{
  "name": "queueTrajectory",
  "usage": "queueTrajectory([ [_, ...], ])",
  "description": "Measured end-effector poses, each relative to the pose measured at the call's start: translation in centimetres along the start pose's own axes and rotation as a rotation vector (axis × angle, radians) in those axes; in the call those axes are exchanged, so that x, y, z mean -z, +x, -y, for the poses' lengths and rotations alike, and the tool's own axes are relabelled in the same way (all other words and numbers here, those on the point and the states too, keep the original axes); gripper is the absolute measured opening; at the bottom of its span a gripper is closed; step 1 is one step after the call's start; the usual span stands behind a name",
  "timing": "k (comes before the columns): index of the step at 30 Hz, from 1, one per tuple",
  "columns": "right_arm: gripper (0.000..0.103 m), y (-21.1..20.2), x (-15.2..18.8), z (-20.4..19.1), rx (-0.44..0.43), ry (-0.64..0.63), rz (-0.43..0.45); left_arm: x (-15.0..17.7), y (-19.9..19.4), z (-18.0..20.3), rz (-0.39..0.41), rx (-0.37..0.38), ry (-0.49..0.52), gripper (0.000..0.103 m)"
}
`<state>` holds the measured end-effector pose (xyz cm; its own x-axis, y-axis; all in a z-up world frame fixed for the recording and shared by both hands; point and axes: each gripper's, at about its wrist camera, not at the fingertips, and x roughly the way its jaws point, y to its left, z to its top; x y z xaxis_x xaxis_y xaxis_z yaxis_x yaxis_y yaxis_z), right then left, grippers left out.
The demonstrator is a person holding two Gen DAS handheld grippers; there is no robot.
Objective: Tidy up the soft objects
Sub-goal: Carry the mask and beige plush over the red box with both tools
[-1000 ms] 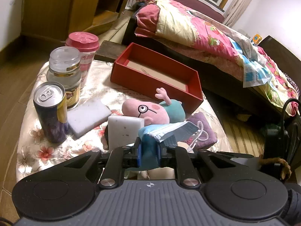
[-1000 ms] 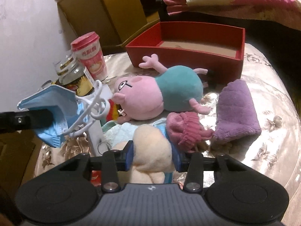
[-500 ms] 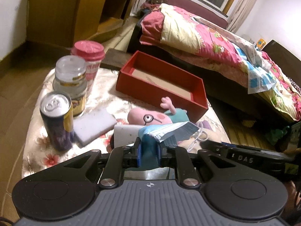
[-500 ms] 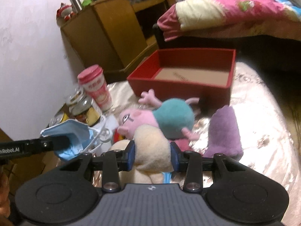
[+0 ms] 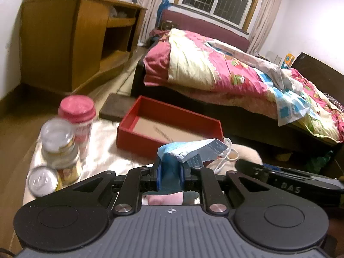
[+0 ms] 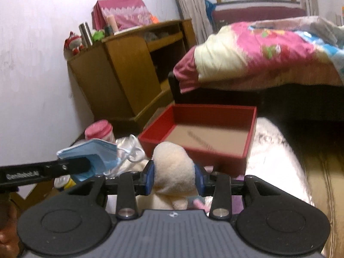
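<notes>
My left gripper [image 5: 170, 169] is shut on a blue face mask [image 5: 189, 149] and holds it above the table, short of the red box [image 5: 169, 126]. The mask also shows in the right wrist view [image 6: 92, 153], with the left gripper's finger [image 6: 73, 165] under it. My right gripper [image 6: 174, 172] is shut on a cream plush toy [image 6: 172, 163] and holds it up in front of the red box [image 6: 204, 133]. The box is open and holds nothing. A pink pig plush [image 5: 165, 200] shows only as a sliver under my left gripper.
A pink-lidded cup [image 5: 77, 109], a glass jar [image 5: 58, 144] and a drink can [image 5: 42, 182] stand at the table's left. A bed with a pink quilt [image 5: 225, 73] is behind the box. A wooden cabinet [image 5: 64, 43] stands at the back left.
Both grippers have risen with their loads and moved toward the red box. The pig plush and purple towel have dropped out of sight below.
</notes>
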<state>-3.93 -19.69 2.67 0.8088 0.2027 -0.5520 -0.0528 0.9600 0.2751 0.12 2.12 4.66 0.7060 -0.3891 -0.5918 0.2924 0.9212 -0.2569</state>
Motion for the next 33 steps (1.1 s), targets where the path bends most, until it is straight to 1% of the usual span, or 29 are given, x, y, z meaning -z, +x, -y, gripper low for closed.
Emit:
queueTrajectory([
  [6, 0.014, 0.7, -2.3, 0.7, 0.030, -0.006, 0.062, -1.6, 2.2, 0.3, 0.016, -0.002, 0.011, 0.013],
  [11, 0.014, 2.2, -3.6, 1.4, 0.048, -0.001, 0.077, -2.3, 4.6, 0.4, 0.005, -0.012, 0.026, 0.013],
  [15, 0.014, 3.7, -4.3, 1.7, 0.075, -0.028, 0.090, -3.1, 6.4, 0.3, 0.009, -0.015, 0.018, 0.013],
  [24, 0.014, 6.8, -6.2, 4.2, 0.143, -0.028, 0.103, -5.0, 10.3, 0.3, 0.014, -0.015, 0.010, 0.013],
  [27, 0.014, 8.1, -6.8, 5.0, 0.166, -0.037, 0.097, -5.7, 12.3, 0.6, 0.001, -0.030, 0.034, 0.013],
  [33, 0.014, 11.2, -7.5, 6.2, 0.200, -0.068, 0.068, -6.1, 16.3, 0.5, -0.039, -0.059, 0.041, 0.013],
])
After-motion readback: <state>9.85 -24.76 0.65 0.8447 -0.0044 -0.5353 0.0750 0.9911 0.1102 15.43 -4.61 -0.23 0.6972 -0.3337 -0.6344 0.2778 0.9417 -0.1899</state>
